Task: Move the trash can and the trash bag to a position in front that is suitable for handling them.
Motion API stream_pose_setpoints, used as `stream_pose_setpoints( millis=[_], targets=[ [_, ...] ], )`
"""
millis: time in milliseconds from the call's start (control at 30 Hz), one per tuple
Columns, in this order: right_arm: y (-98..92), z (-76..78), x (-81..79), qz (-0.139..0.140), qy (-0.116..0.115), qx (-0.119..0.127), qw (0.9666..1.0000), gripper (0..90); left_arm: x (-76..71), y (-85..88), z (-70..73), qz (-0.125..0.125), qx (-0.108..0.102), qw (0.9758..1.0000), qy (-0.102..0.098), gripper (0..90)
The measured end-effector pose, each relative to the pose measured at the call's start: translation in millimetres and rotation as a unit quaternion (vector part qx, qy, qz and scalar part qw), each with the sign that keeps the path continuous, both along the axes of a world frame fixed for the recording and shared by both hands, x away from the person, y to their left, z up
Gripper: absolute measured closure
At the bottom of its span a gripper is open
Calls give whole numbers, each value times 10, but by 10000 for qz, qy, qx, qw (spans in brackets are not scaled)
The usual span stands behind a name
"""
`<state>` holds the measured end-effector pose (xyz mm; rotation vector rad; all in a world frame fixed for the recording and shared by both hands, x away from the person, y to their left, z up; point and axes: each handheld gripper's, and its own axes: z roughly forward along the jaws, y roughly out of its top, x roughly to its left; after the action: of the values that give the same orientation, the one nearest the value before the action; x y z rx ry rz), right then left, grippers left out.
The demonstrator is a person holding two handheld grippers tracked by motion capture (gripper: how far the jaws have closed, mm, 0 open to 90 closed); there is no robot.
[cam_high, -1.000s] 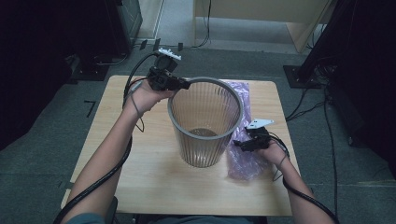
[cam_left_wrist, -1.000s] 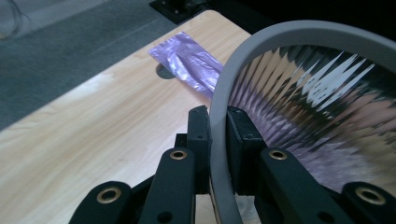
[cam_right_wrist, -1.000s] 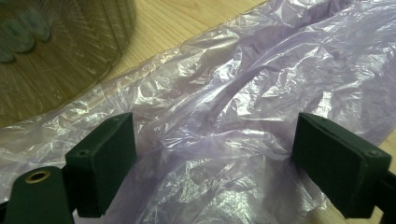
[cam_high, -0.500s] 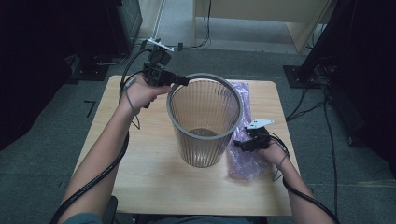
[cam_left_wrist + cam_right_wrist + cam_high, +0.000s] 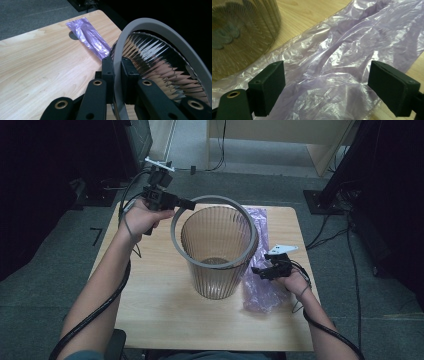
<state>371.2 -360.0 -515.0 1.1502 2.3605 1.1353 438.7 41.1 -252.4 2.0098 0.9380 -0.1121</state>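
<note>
Grey plastic, a thin round ring (image 5: 212, 232), hangs tilted over the mouth of the ribbed, translucent brown wastebasket (image 5: 217, 260) at the middle of the high view; its upper-left side stands clear above the basket's edge, while its lower-right side lies low against the rim. The left tongs (image 5: 187, 204), in the upper left of that view, are clamped on the ring's upper-left edge, and in the left gripper view the two black pads (image 5: 108, 75) press the band (image 5: 155, 27) from both sides with the basket's ribbed wall (image 5: 160, 62) just behind. The basket stands upright on the pale wooden surface (image 5: 150, 295). A crumpled, thin purple plastic bag (image 5: 262, 290) lies flat on the surface along the basket's right side, touching its base. The right tongs (image 5: 259, 270), at centre right of the high view, hover just over the bag with their jaws wide apart; in the right gripper view the two pads (image 5: 268, 85) stand at either side of the frame above the wrinkled film (image 5: 332, 70), pressing on nothing.
</note>
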Motion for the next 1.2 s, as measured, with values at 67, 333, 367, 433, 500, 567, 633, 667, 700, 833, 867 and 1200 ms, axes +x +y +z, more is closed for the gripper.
stream_pose_setpoints(
  millis=[67, 333, 367, 433, 500, 567, 633, 667, 700, 833, 867, 1200],
  targets=[
    [-8, 7, 2, -13, -13, 12, 10000, 142, -2, 52, 9, 46, -6, 10000, -8, 830],
    [-47, 20, 24, -59, -18, 63, 10000, 153, -5, 224, 11, 137, -57, 9999, 48, 829],
    [-52, 21, 27, -78, -15, 78, 9999, 153, -5, 245, 9, 157, -43, 9999, 50, 829],
    [-67, 27, 31, -121, -11, 71, 9999, 153, -7, 288, 5, 197, -10, 9998, 43, 829],
    [-86, 30, 41, -162, -38, 39, 9999, 153, -7, 332, 2, 232, -22, 9997, 50, 829],
    [-108, 30, 62, -218, -87, 39, 9997, 153, -10, 370, 3, 263, -37, 9996, 57, 829],
    [-128, 29, 76, -251, -126, 46, 9996, 154, -14, 406, 4, 291, -40, 9995, 59, 829],
    [-137, 28, 79, -255, -102, 57, 9996, 153, -14, 406, 4, 291, -40, 9995, 59, 829],
    [-148, 23, 88, -256, -121, 40, 9996, 153, -18, 446, 4, 311, -7, 9995, 80, 829],
    [-162, 1, 118, -299, -102, 47, 9995, 153, -33, 519, 17, 357, -10, 9993, 75, 829],
    [-164, -4, 128, -282, -102, 37, 9995, 153, -35, 541, 20, 373, -28, 9993, 74, 829],
    [-160, -20, 199, -375, -116, -24, 9992, 152, -54, 705, 9, 509, -84, 9986, 126, 828]
  ],
)
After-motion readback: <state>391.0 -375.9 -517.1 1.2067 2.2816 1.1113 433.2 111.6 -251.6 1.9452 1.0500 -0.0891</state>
